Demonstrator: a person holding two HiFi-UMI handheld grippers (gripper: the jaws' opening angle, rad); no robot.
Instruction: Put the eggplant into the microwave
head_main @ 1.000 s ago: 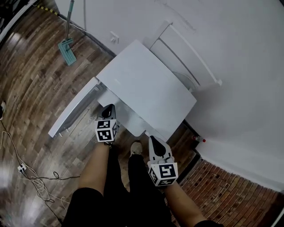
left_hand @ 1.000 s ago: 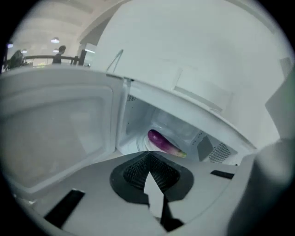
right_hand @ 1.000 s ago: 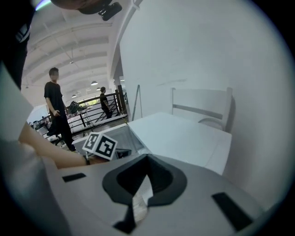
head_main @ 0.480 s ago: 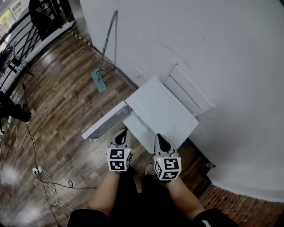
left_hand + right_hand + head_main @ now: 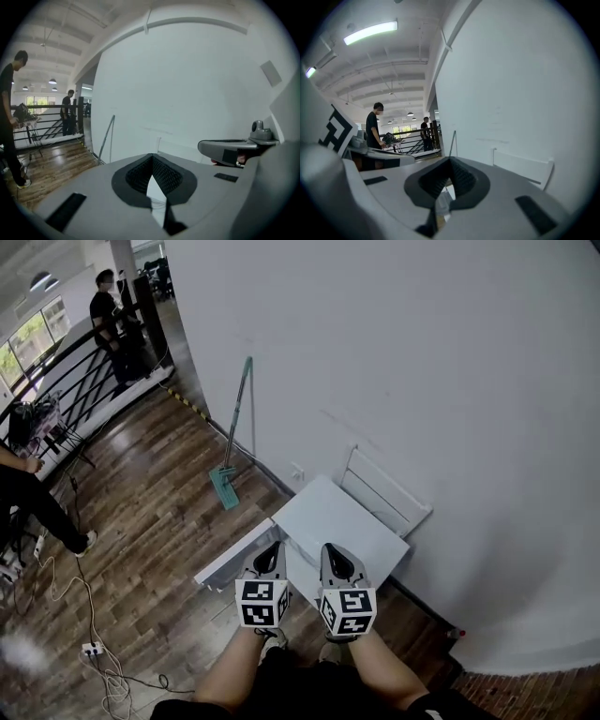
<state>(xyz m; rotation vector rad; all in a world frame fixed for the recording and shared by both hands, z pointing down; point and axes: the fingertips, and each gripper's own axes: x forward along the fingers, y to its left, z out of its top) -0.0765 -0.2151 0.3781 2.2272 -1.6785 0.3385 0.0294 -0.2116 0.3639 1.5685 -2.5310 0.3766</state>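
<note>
No eggplant shows in any view. In the head view a white box-shaped appliance [image 5: 342,521], seemingly the microwave, stands on the floor against the wall, its door [image 5: 234,557] swung open to the left. Its inside is hidden from here. My left gripper [image 5: 273,547] and right gripper [image 5: 330,549] are held side by side high above it, near the camera, both shut and empty. In the left gripper view the left gripper [image 5: 151,157] has its jaws meeting at the tip, facing the white wall. The right gripper [image 5: 450,161] looks the same in its own view.
A white slatted frame [image 5: 384,491] leans on the wall behind the appliance. A mop [image 5: 234,442] rests against the wall to the left. Cables [image 5: 94,652] lie on the wooden floor. Two people [image 5: 108,310] stand by a black railing [image 5: 66,371] at far left.
Both grippers have risen and drawn closer together. The head view has lifted, so the appliance looks smaller and lower, and more of the room, railing and people shows.
</note>
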